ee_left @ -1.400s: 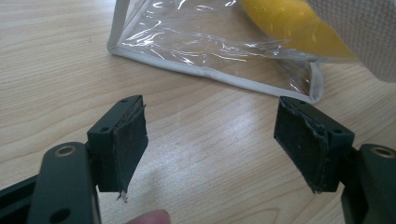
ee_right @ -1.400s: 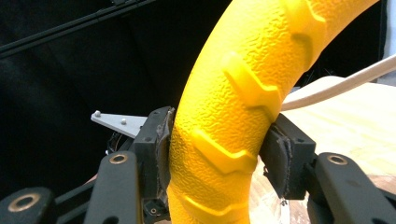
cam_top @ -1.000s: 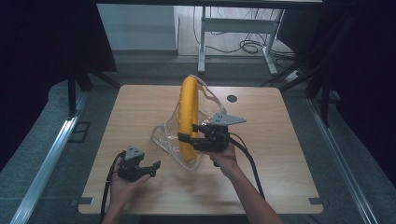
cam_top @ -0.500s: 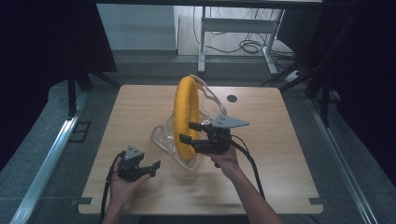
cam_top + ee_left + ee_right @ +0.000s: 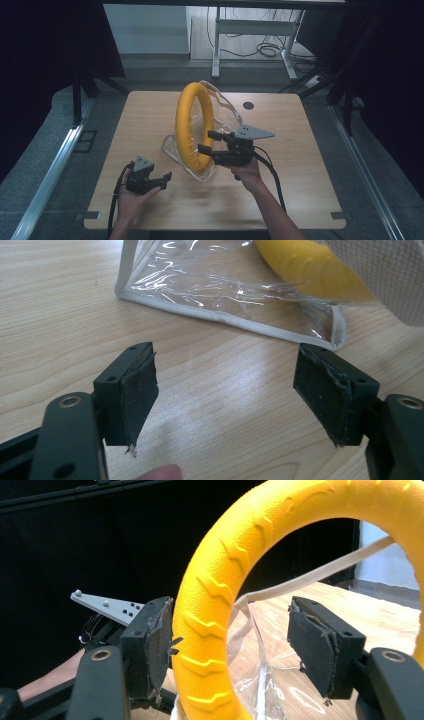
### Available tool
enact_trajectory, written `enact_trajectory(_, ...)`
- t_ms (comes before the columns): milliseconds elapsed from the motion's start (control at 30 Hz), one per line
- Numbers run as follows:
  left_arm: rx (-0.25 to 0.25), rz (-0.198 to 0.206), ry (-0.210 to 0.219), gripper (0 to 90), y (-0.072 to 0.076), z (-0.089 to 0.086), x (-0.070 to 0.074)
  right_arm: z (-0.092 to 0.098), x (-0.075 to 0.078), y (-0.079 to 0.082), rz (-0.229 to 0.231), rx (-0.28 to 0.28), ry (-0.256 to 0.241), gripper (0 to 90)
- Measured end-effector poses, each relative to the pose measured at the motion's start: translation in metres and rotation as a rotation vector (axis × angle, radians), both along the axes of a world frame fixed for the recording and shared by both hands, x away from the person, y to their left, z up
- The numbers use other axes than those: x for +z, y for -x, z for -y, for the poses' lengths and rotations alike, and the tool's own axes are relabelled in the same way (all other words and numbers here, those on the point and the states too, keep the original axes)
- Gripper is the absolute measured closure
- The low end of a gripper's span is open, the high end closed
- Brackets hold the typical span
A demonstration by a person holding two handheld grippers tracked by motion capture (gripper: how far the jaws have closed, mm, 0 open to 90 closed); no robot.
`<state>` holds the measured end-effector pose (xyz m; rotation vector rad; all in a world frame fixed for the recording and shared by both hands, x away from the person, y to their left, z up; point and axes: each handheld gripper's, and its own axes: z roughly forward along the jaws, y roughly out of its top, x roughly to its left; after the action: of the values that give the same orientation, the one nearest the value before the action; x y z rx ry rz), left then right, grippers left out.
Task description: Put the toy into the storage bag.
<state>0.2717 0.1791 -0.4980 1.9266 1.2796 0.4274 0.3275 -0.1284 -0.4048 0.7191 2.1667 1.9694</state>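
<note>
The yellow ring (image 5: 191,125) stands upright mid-table in a clear plastic bag (image 5: 176,148), with bare wooden table (image 5: 300,165) on every side. The bag hides the ring's foot (its far rim is cut off in the right gripper view). The right gripper (image 5: 209,141) points left, jaws spread around the ring's near arc without pinching it; the left gripper (image 5: 165,179) rests gaping near the front edge.

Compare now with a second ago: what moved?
The yellow ring has turned more face-on to the high view and stands upright in the clear bag. The right gripper edged right with it, its jaws open around the ring's lower part. The left gripper stayed open, low over the table.
</note>
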Motion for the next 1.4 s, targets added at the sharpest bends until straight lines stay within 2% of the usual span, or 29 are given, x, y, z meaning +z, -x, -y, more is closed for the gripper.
enact_trajectory(200, -0.001, 0.001, -0.001, 25.6, 0.0, 0.0, 0.0, 0.009, -0.004, 0.0, -0.006, -0.015, 0.009, 35.1)
enact_trajectory(700, 0.002, 0.001, -0.005, 25.5, 0.0, 0.001, 0.0, 0.054, -0.018, 0.001, -0.033, -0.097, 0.03, 37.9)
enact_trajectory(733, 0.005, 0.001, -0.003, 25.5, 0.0, 0.0, 0.0, 0.061, -0.022, 0.003, -0.032, -0.113, 0.038, 38.0)
enact_trajectory(800, 0.007, 0.0, -0.001, 25.5, 0.0, 0.0, 0.0, 0.064, -0.024, 0.003, -0.032, -0.118, 0.039, 38.0)
enact_trajectory(1133, 0.002, -0.004, -0.004, 25.6, 0.0, 0.001, -0.001, 0.103, -0.048, 0.006, -0.075, -0.194, 0.063, 39.2)
enact_trajectory(1400, 0.002, -0.004, -0.006, 25.6, 0.0, 0.001, -0.001, 0.12, -0.068, 0.009, -0.106, -0.238, 0.079, 40.0)
